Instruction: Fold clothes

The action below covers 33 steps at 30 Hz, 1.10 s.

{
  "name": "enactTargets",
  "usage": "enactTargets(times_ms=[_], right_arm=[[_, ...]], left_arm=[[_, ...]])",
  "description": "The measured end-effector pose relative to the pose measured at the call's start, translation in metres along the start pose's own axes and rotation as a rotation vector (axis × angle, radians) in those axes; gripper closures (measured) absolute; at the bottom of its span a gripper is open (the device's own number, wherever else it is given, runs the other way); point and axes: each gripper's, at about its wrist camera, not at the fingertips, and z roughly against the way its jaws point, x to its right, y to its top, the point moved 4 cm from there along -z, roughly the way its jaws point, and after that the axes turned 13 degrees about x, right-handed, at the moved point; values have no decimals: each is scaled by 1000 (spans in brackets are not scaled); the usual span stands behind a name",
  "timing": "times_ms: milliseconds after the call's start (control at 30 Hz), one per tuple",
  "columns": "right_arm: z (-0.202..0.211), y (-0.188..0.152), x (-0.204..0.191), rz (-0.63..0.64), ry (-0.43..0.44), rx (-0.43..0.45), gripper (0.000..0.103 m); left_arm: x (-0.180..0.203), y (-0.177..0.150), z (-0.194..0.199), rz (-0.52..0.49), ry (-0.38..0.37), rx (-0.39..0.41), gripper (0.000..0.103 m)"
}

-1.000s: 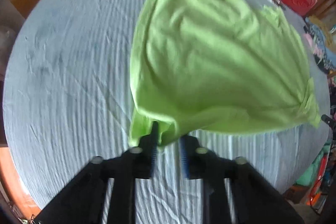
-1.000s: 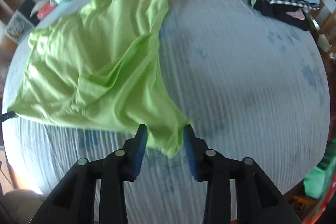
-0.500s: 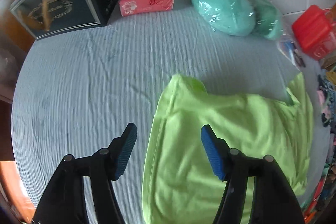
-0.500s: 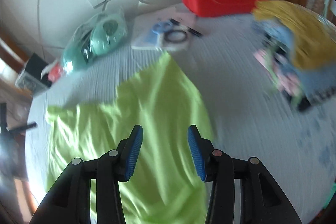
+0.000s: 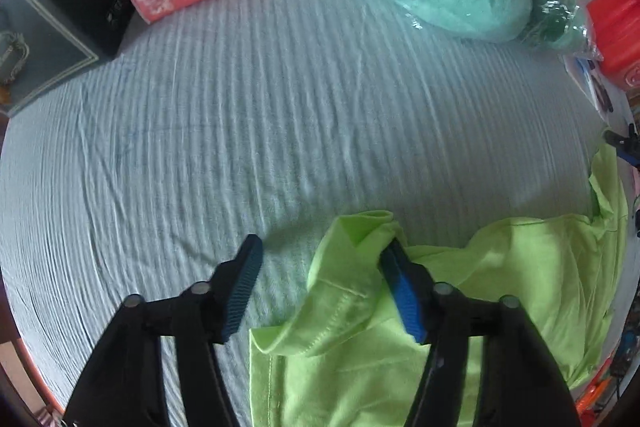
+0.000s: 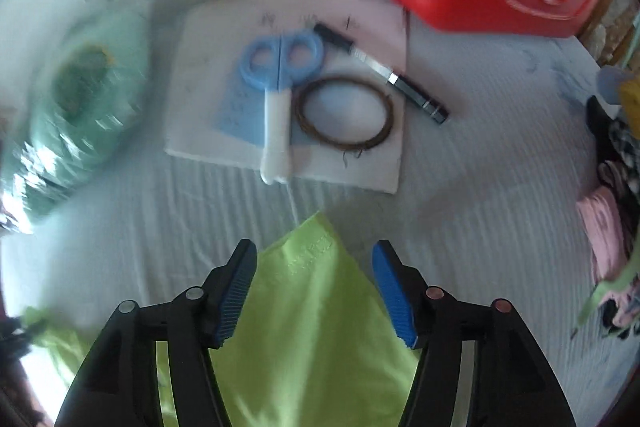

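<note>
With both my left gripper (image 5: 320, 291) and right gripper (image 6: 314, 293) spread wide and holding nothing, the lime-green shirt (image 5: 500, 287) lies rumpled on the striped sheet (image 5: 280, 107), light, limp cloth I judge best pinched at its hemmed corners.

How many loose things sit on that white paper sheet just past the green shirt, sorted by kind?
Scissors: 1
Brown ring: 1
Black pen: 1
Total: 3, all on the white paper sheet beyond the green shirt.
</note>
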Motion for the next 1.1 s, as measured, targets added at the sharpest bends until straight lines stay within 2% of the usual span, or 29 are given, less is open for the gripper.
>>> enactTargets(times_ms=[33,67,100,267,400,567,633,667,733,767,833,933,1033,1100], right_arm=[[0,-3,-5,49,-20,12,72],[3,-5,-9,85,-21,17,98],[12,-7,-11,98,-10,33,101],[104,-22,10,56,175,232,101],[185,-66,30,93,293,357,101],[228,-155,40,231,316,316,100],[238,-191,45,276,310,271,94],[235,-204,51,273,292,235,86],[229,-226,64,253,251,174,83],[228,-229,70,227,239,168,83],[230,-227,83,159,224,179,83],[222,-213,88,98,209,178,78],[213,-198,91,42,195,174,72],[207,-187,93,4,186,172,71]], left_arm=[[1,-1,3,4,1,9,89],[1,-1,6,9,2,18,93],[2,-2,13,10,8,43,95],[-5,-10,68,28,14,213,96],[-10,-40,119,34,-2,340,96],[-17,-95,126,61,-50,283,96],[-22,-116,127,76,-64,250,92],[-25,-125,127,87,-64,229,90],[-31,-142,127,110,-63,188,81],[-33,-143,130,117,-62,188,78],[-35,-137,143,125,-60,220,62],[-37,-127,162,136,-57,268,47],[-38,-115,176,146,-59,305,41],[-35,-105,162,143,-67,278,41]])
